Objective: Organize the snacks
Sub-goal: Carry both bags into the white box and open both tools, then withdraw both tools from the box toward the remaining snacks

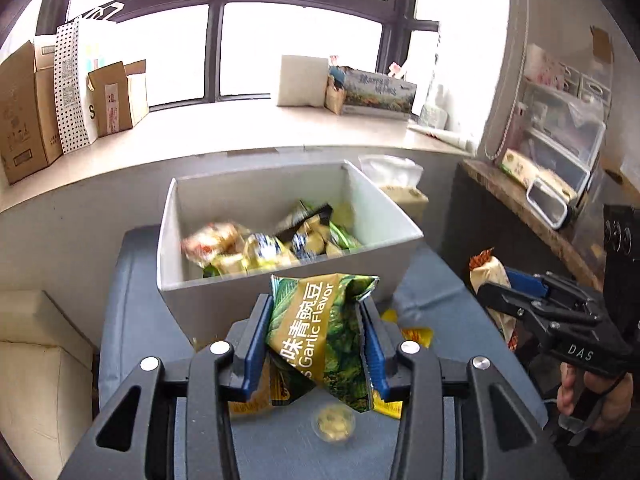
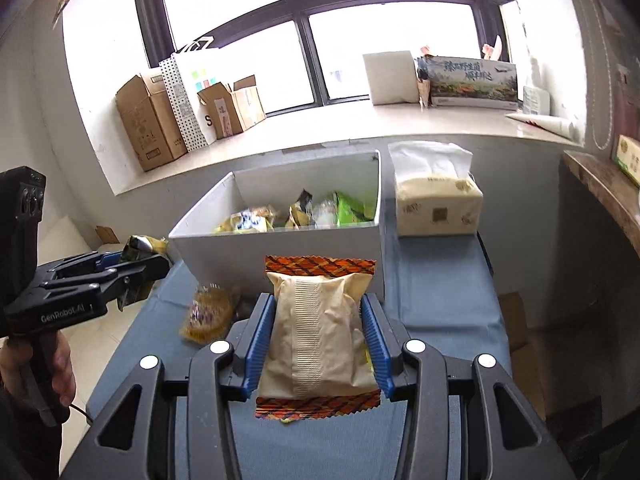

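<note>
**Two packets held short of the white bin**

The left gripper (image 1: 316,344) is clenched on a green garlic pea packet (image 1: 320,332), its print reading "Garlic Flavor" beside Chinese characters; the packet's long axis runs up out of the jaws, tilted slightly. The right gripper (image 2: 318,340) grasps a beige packet with orange zigzag ends (image 2: 318,336), upright between the blue pads.

The white bin (image 1: 200,300) lies straight ahead of both grippers on the blue table (image 2: 432,312), already holding a heap of snacks. Both packets sit just short of its near wall, so each likely needs carrying forward over the rim; neither arm looks clearly nearer.

The grippers are marked "DAS" and "GenRobot.AI". A tissue pack (image 2: 436,204) stands just beside the bin. A yellow wrapped snack (image 2: 208,314) lies loose on the table.
</note>
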Available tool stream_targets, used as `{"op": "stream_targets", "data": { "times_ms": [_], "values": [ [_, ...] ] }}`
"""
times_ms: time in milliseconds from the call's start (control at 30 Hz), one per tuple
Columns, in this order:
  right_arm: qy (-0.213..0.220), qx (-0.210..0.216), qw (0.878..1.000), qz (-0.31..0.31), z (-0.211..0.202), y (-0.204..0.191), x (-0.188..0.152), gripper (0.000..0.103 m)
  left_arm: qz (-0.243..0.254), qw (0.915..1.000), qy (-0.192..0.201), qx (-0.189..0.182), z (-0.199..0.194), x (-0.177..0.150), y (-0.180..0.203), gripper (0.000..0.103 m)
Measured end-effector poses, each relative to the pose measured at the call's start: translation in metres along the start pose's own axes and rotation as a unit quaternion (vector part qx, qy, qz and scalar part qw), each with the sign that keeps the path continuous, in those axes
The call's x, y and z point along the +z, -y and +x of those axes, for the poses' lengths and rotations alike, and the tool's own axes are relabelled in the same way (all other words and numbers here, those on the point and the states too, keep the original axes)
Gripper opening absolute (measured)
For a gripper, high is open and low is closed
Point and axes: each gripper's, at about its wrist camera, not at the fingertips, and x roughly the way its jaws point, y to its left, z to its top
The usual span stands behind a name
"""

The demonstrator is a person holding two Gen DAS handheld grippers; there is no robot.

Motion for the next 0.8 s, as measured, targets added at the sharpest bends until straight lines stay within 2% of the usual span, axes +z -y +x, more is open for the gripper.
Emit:
{"op": "stream_targets", "data": {
  "times_ms": [167, 233, 267, 300, 367, 400, 433, 500, 567, 633, 800],
  "values": [
    [-0.019, 0.007, 1.0, 0.007, 0.059, 0.007, 0.066, 0.048, -0.011, 0.9997, 0.006, 0.022, 0.033, 0.069, -0.034, 0.047],
    [-0.022, -0.011, 1.0, -0.005, 0.082, 0.01, 0.087, 0.049, -0.006, 0.9994, -0.006, 0.034, 0.056, 0.086, -0.042, 0.047],
    [-0.025, -0.024, 0.999, -0.007, 0.092, 0.013, 0.097, 0.053, -0.006, 0.9991, -0.01, 0.041, 0.066, 0.091, -0.046, 0.048],
    [-0.025, -0.035, 0.999, -0.004, 0.101, 0.017, 0.105, 0.07, -0.008, 0.999, -0.018, 0.04, 0.076, 0.094, -0.05, 0.05],
    [-0.031, -0.034, 0.999, 0.011, 0.115, 0.028, 0.118, 0.098, -0.013, 0.9977, -0.031, 0.058, 0.092, 0.093, -0.059, 0.07],
    [-0.027, -0.035, 0.999, 0.02, 0.117, 0.033, 0.121, 0.098, -0.014, 0.9971, -0.041, 0.063, 0.098, 0.089, -0.061, 0.097],
    [-0.024, -0.04, 0.999, 0.029, 0.116, 0.036, 0.122, 0.098, -0.018, 0.9976, -0.039, 0.054, 0.1, 0.084, -0.064, 0.103],
    [-0.015, -0.04, 0.999, 0.029, 0.109, 0.037, 0.119, 0.103, -0.022, 0.9983, -0.036, 0.041, 0.099, 0.074, -0.067, 0.103],
    [-0.007, -0.034, 0.999, 0.012, 0.103, 0.032, 0.115, 0.103, -0.022, 0.998, -0.037, 0.045, 0.099, 0.066, -0.069, 0.103],
    [0.001, -0.046, 0.999, 0.0, 0.097, 0.027, 0.112, 0.103, -0.019, 0.9979, -0.042, 0.046, 0.101, 0.062, -0.069, 0.103],
    [0.021, -0.027, 0.999, -0.001, 0.076, 0.016, 0.101, 0.103, -0.013, 0.9981, -0.04, 0.046, 0.09, 0.057, -0.065, 0.103]
  ]
}}
